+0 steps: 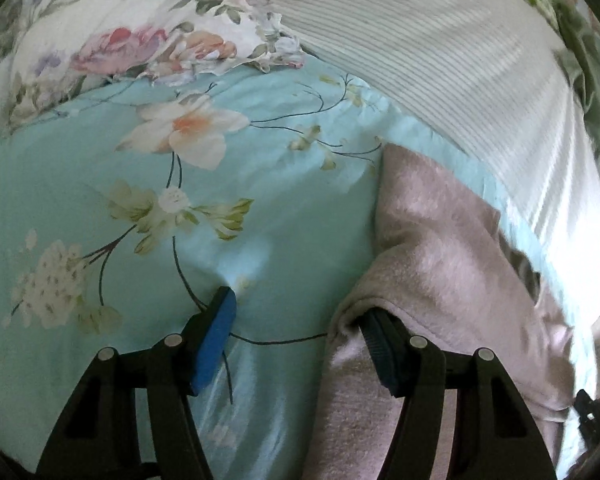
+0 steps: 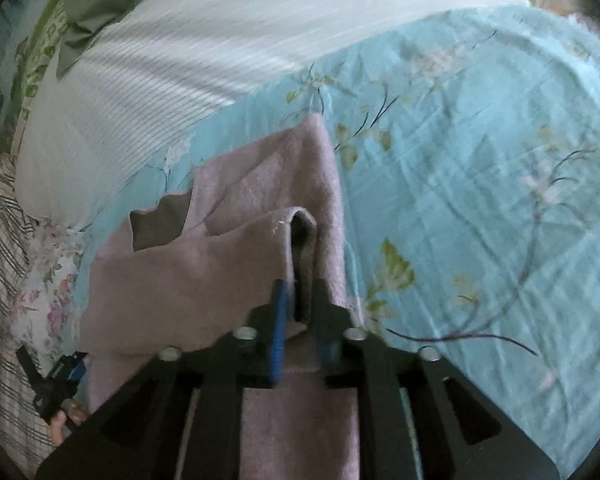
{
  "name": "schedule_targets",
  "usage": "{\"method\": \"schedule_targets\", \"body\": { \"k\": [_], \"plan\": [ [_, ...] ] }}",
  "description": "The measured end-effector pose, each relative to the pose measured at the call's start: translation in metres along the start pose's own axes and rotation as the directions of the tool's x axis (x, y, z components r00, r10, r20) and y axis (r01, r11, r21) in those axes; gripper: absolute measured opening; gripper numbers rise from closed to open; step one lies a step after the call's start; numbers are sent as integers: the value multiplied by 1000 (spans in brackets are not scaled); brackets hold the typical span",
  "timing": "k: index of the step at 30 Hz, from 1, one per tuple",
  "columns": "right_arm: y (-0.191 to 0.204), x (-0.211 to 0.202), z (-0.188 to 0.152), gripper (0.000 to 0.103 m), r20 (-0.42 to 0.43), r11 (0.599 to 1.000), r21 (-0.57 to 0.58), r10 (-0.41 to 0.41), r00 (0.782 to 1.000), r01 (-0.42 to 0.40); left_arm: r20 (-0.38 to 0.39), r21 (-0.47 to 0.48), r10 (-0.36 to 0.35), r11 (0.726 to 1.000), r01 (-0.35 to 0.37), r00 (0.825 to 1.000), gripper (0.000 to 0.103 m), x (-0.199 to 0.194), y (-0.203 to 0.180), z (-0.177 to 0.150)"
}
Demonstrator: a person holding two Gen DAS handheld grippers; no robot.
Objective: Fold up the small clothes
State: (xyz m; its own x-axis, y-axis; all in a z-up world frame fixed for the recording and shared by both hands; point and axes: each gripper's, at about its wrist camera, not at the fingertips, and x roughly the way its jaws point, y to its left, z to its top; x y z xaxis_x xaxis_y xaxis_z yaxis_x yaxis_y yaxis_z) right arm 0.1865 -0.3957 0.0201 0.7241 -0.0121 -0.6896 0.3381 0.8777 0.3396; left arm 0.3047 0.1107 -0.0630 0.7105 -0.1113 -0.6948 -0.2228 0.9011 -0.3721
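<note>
**Pink garment lying lengthwise away from both pairs of jaws, right pair nearest its fold**

The pink garment (image 2: 236, 280) is lying on the blue flowered bedsheet (image 2: 480, 200), with its long axis running away from me toward the white striped pillow (image 2: 180, 72). All places below are given relative to this garment.

My right gripper (image 2: 300, 292) is sitting directly over the garment's near end. Its jaws are standing narrowly apart, and a raised fold of the cloth is standing up between them; whether the pads are actually pressing on that fold I cannot tell.

My left gripper (image 1: 300, 320) is straddling the garment's left edge. Its jaws are standing wide apart: the left finger (image 1: 216, 340) is resting out on the bare sheet, while the right finger (image 1: 380, 352) is tucked in at the hem, so nothing is being gripped.

I am judging the right gripper to be the nearer to a workable hold, and the coming fold to be turning on carrying this near end forward along the long axis, toward the pillow.
</note>
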Motion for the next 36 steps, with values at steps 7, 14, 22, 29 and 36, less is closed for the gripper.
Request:
{"method": "schedule_targets", "body": {
  "k": [7, 14, 22, 29, 36],
  "plan": [
    [24, -9, 0, 49, 2, 994, -67, 92, 996, -91, -18, 28, -68, 997, 69, 998, 63, -36, -15, -4],
    [56, 21, 7, 49, -88, 976, -109, 180, 980, -189, -57, 163, -118, 979, 126, 991, 66, -25, -69, 2],
    [8, 38, 1, 43, -119, 997, -19, 66, 991, -69, -167, 258, -76, 959, 118, 983, 60, 10, -69, -11],
    [-8, -30, -25, 52, -102, 990, -20, 138, 985, -141, -119, 278, -92, 953, 123, 989, 70, -61, -41, -30],
    [-50, -91, -83, 54, -166, 988, 1, 151, 974, -153, -223, 281, -131, 940, 193, 966, 72, -114, 10, -87]
  ]
}}
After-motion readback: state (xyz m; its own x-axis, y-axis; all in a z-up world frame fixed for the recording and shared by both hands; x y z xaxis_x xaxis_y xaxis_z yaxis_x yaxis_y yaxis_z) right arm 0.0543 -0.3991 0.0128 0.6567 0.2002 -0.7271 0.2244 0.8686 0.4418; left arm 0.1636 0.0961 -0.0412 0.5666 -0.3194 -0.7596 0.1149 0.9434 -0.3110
